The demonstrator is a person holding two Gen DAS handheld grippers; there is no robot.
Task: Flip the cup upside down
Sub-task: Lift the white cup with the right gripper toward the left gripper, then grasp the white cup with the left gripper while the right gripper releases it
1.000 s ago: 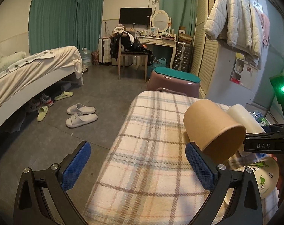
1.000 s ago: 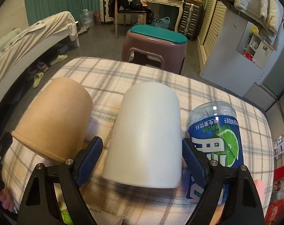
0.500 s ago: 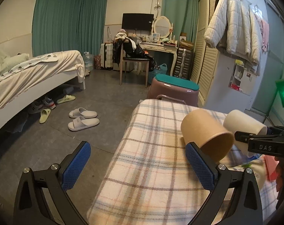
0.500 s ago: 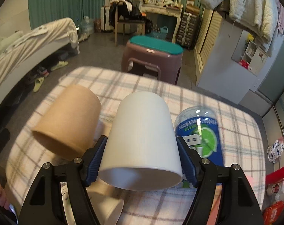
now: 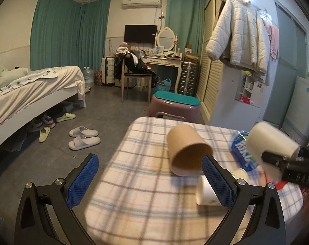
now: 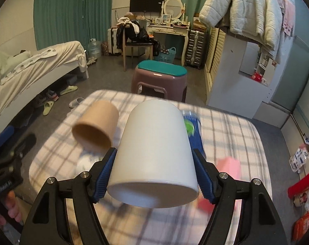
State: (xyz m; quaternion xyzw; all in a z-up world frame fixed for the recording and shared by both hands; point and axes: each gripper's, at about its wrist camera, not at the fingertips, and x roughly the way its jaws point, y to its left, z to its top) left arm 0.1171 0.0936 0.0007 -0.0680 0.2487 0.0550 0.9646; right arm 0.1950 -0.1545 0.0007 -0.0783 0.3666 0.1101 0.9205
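My right gripper (image 6: 154, 173) is shut on a white cup (image 6: 154, 153) and holds it above the plaid-covered table (image 6: 232, 134), its open mouth toward the camera and base pointing away. The same cup (image 5: 271, 143) shows at the right of the left wrist view, held in the air. A brown paper cup (image 5: 188, 150) lies tilted on the table, mouth toward me; it also shows in the right wrist view (image 6: 96, 127). My left gripper (image 5: 148, 185) is open and empty, near the table's front left edge, its right pad just beside the brown cup.
A blue lime-labelled bottle (image 5: 241, 153) lies behind the white cup. A small patterned white cup (image 5: 207, 192) lies on its side near my left gripper's right finger. A pink object (image 6: 228, 163) sits on the table's right. A purple stool (image 6: 160, 77) stands beyond the table.
My right gripper has lifted the white cup off the table and raised it. Both grippers have pulled back and up, so the brown cup looks farther away.
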